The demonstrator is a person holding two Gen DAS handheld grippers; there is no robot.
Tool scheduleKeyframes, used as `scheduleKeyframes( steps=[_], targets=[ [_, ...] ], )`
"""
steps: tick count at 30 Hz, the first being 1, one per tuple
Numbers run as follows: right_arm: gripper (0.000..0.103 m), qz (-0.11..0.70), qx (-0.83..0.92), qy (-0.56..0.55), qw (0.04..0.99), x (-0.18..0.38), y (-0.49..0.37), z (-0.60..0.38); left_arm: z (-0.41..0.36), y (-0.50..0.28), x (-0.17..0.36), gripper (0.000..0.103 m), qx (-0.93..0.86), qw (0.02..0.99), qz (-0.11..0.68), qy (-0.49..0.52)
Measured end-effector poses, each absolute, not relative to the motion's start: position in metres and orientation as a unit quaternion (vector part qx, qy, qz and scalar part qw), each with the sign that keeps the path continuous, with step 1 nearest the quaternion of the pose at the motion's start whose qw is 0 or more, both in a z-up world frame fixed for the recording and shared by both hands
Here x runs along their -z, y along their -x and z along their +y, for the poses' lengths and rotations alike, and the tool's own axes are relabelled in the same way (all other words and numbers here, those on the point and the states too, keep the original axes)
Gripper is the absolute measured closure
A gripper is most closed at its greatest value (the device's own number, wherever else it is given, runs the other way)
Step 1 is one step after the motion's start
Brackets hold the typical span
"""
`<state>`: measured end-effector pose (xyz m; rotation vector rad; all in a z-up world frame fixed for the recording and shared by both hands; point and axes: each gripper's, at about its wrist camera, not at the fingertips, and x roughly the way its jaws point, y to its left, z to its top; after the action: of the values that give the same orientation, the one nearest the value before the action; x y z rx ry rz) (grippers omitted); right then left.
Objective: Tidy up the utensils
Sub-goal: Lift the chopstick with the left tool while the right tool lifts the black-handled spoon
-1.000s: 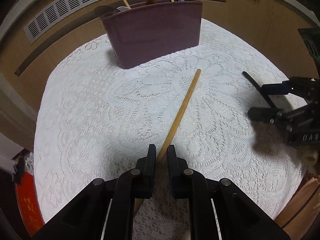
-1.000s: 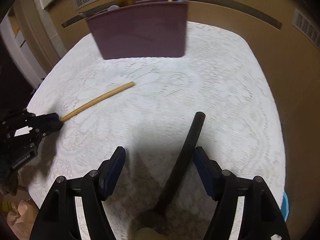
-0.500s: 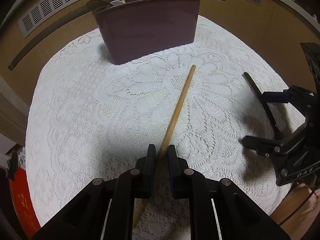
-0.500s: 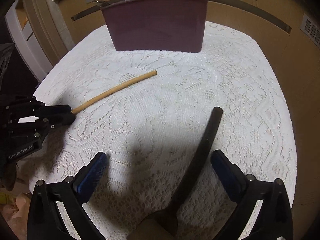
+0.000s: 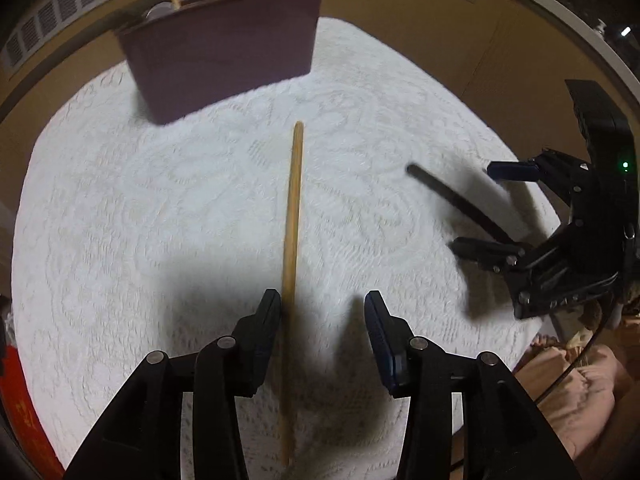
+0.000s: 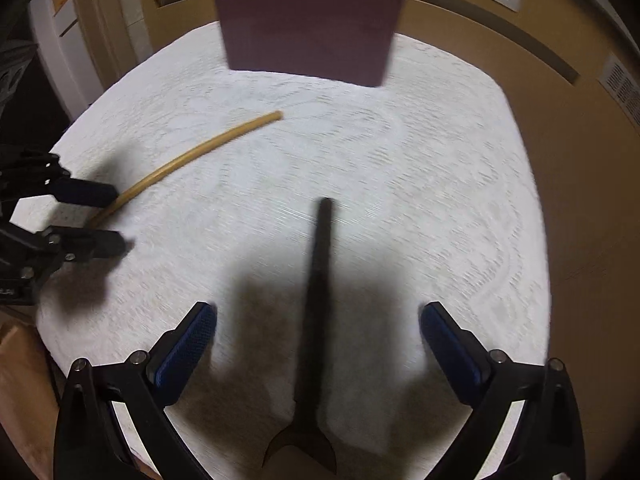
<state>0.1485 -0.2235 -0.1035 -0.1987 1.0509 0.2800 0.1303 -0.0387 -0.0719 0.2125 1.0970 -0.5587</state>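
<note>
Both utensils lie loose on the lace cloth (image 5: 120, 216), so the step in hand looks like a release: two pieces laid down side by side in front of the holder, neither of them in it yet.

Nearest in the left wrist view, the left gripper (image 5: 322, 308) fills the bottom centre. Its jaws have just been opening; the stick (image 5: 291, 248) lies between them, close against the left finger, with a clear gap to the right one. I judge it no longer pinched. The stick's long axis runs almost straight up the frame, from bottom centre to a far tip at mid-frame, and that tip points at the holder (image 5: 224, 60) in the upper left.

In the right wrist view, the right gripper (image 6: 316, 320) stands spread wide at the bottom, jaws having just opened, its pads well clear of the black spatula (image 6: 318, 288) that lies between them. The spatula's flared end sits at the bottom edge of the frame; its handle runs up the centre and its tip points toward the holder (image 6: 308, 36) at top centre.

Farthest off, the holder stands upright at the back of the cloth, with several handles poking above its rim.

If these two are to go in, the next move calls for closing on a handle again, lifting it, tipping it upright and lowering it over the rim among the others.
</note>
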Motion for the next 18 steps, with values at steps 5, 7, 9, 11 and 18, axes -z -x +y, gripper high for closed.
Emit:
scheduleKeyframes(
  steps=[5, 7, 9, 11, 18],
  targets=[
    [0.032, 0.495, -0.1, 0.058, 0.861, 0.099, -0.149, -0.254, -0.049, -0.165, 0.07, 0.064, 0.248, 0.821, 0.501, -0.114],
    [0.042, 0.49, -0.093, 0.054, 0.865, 0.098, -0.152, -0.255, -0.058, -0.179, 0.076, 0.071, 0.244, 0.815, 0.51, -0.124],
    [0.055, 0.484, -0.1, 0.06, 0.867, 0.097, -0.154, -0.249, -0.065, -0.185, 0.083, 0.076, 0.244, 0.807, 0.52, -0.136],
    [0.076, 0.485, -0.119, 0.067, 0.864, 0.096, -0.156, -0.24, -0.073, -0.191, 0.083, 0.076, 0.244, 0.805, 0.52, -0.152],
    [0.091, 0.485, -0.141, 0.099, 0.857, 0.095, -0.167, -0.221, -0.08, -0.204, 0.083, 0.076, 0.242, 0.789, 0.544, -0.151]
  ],
)
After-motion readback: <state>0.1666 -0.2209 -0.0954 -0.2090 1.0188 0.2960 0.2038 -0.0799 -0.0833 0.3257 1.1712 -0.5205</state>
